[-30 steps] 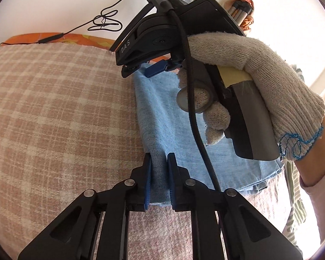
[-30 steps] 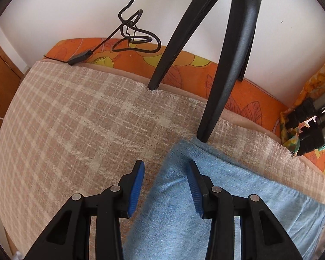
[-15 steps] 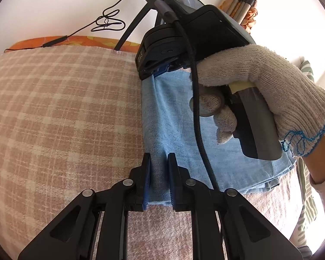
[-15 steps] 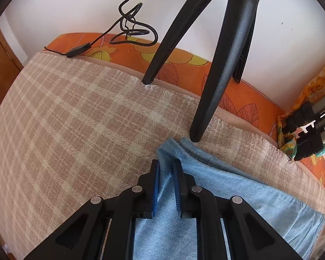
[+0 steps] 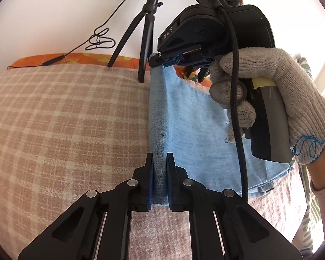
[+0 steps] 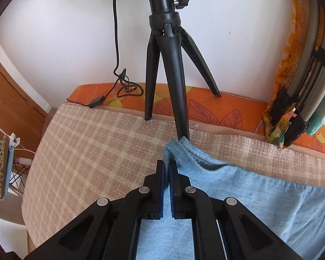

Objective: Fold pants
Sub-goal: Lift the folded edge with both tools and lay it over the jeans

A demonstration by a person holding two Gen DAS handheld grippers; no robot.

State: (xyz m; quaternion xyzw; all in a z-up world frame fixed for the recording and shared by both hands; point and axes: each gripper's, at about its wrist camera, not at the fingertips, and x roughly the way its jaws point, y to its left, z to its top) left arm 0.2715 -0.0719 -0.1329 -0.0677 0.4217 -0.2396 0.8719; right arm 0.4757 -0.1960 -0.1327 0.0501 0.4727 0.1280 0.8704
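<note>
The left gripper is clamped on the near end of the light-blue pants' folded edge, while the right gripper, held in a knit-gloved hand, pinches the far corner. The pants stretch between them above the beige plaid blanket, near a black tripod.

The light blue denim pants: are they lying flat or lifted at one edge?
Lifted at one edge: the light blue denim pants hang from both tongs above the checked blanket.
</note>
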